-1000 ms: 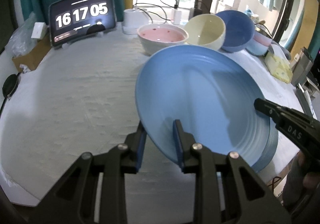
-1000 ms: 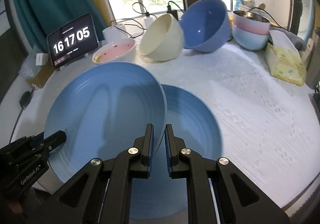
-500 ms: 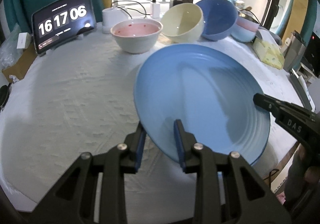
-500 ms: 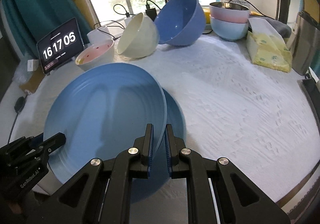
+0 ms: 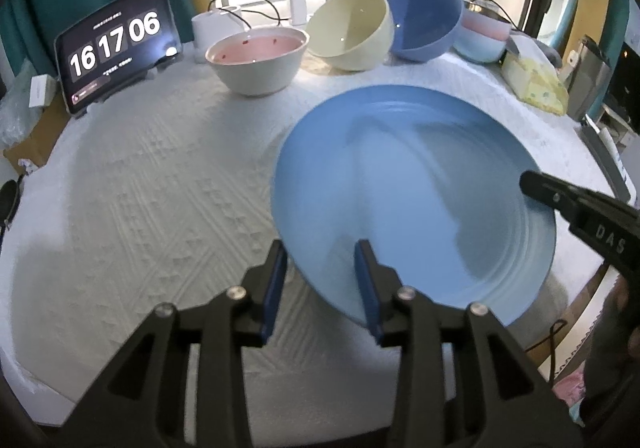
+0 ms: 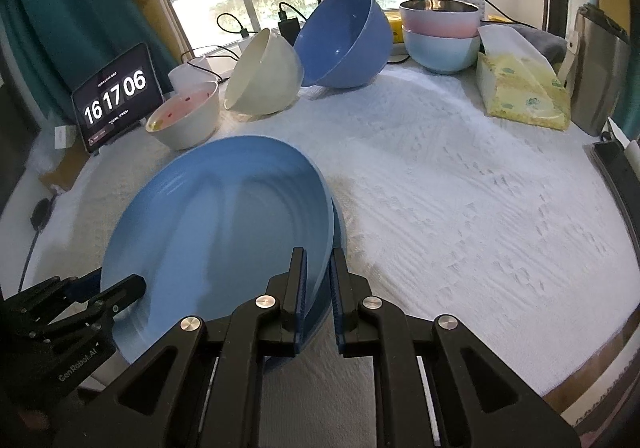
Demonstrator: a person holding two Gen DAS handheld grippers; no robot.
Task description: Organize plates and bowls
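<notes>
Left gripper straddles the near rim of the round blue ribbed plate, its jaws opening and pads off the rim. Right gripper stays clenched on the plate's opposite rim, holding it tilted over a second blue plate on the white textured tablecloth.

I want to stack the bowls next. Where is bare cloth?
Free: left of the plate, below the clock; and right of it, below the tissue pack. Crowded: the far edge, where bowls line up.
</notes>
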